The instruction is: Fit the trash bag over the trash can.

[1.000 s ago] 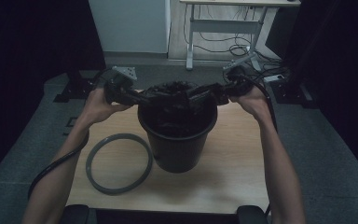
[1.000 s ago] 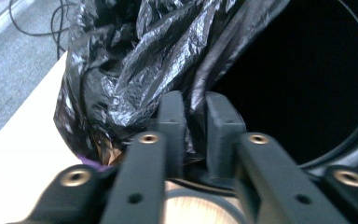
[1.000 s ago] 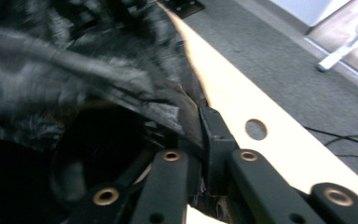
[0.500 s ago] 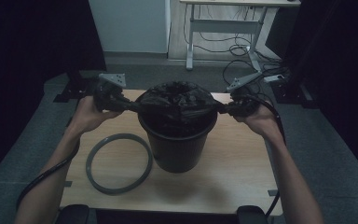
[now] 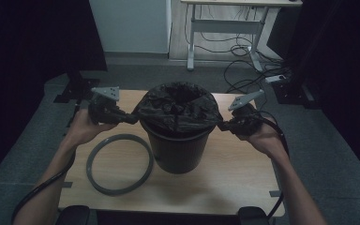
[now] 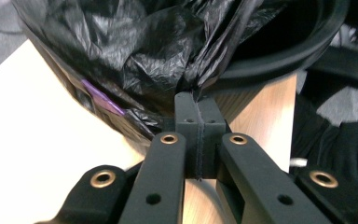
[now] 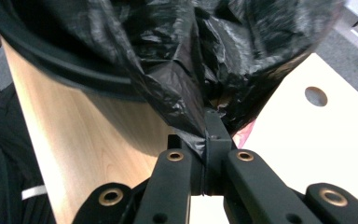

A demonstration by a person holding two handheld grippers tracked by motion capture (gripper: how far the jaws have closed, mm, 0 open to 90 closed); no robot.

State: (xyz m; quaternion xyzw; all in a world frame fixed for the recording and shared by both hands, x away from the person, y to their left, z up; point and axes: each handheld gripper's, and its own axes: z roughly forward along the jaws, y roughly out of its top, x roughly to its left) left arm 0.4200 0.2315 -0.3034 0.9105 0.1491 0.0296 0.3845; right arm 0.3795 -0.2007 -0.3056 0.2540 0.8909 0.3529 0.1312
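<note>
Both grippers lowered, stretching bag [image 5: 178, 110] over bin [image 5: 177, 150] rim.

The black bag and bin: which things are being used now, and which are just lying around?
In use:
- black bag
- bin
- left hand-held gripper, shut on the bag
- right hand-held gripper, shut on the bag

Lying about:
- grey ring on the table
- cables on the floor

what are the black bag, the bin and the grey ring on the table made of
Crinkled black bin bag: thin plastic film, by its glossy creases and the way it bunches where the jaws pinch it. Round black bin: probably rigid moulded plastic, matt and smooth with a rolled rim. Flat grey ring: likely hard plastic, dull and even. Table: pale wood-grain top, perhaps laminate.
</note>
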